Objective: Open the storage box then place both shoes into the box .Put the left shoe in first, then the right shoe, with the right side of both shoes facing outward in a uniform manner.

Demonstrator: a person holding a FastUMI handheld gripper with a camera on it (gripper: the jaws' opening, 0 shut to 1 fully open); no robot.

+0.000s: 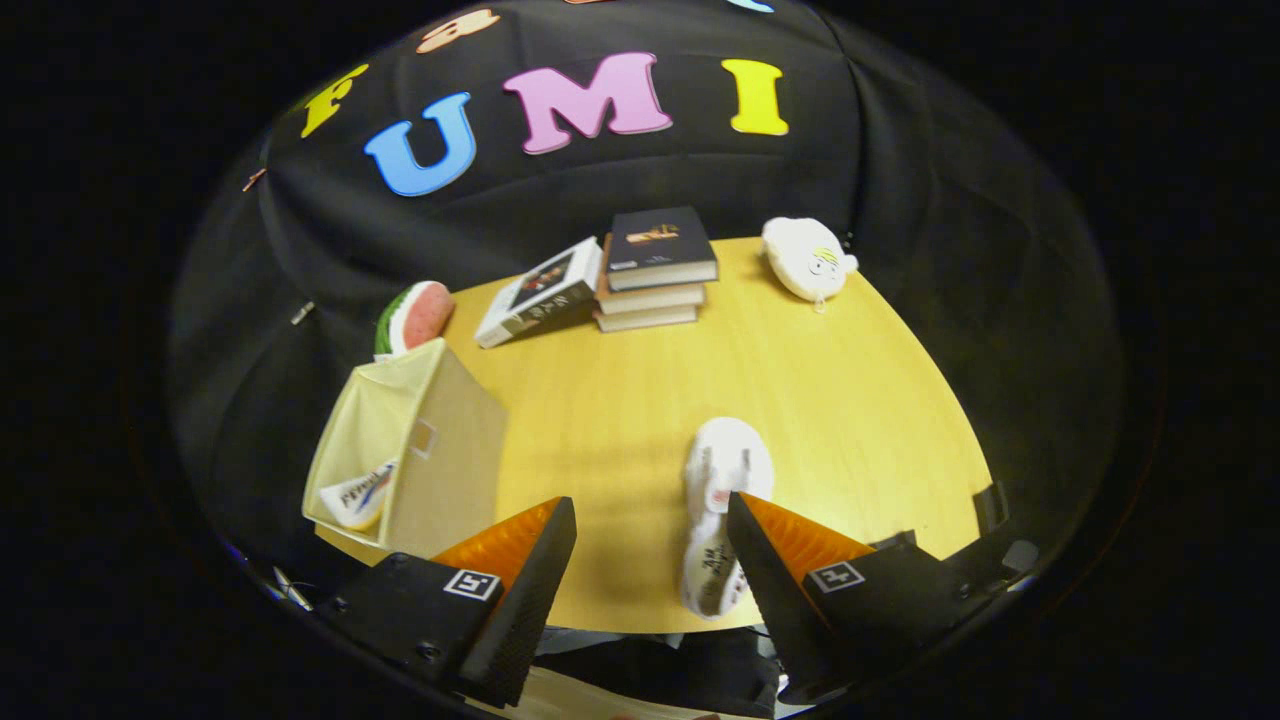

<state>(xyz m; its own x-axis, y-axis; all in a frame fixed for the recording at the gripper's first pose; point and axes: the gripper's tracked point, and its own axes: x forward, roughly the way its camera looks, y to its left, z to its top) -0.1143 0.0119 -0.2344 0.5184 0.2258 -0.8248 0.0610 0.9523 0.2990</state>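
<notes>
Gripper view is showing my claw (650,560) hanging wide above the near edge of the round wooden table (850,400), its fingers spread and holding nothing. The storage box (415,450) is standing at ten o'clock from my fingertips, close to the table's left rim, its top open and one shoe (352,497) already lying inside against the near wall. That one I am taking to be the left shoe, so I am judging the task to be at its second half: fetching the right shoe.

The remaining white shoe (722,505) is lying on the table at one o'clock, just inside my right finger, which is overlapping its heel end; its toe is pointing away toward twelve o'clock. Next I am expecting to swing slightly right, centre both fingers across the shoe's body, and close on it. Then it needs carrying toward ten o'clock and turning so its right side is facing outward like the first.

Room is generous: bare tabletop is stretching between shoe and box. A stack of books (655,270) is sitting at twelve o'clock, a watermelon-slice toy (415,315) is peeking behind the box at eleven, and a white plush (805,258) is resting at one, all well apart from my path. The shoe's heel is lying near the table's front rim, so a clumsy nudge could be tipping it off.
</notes>
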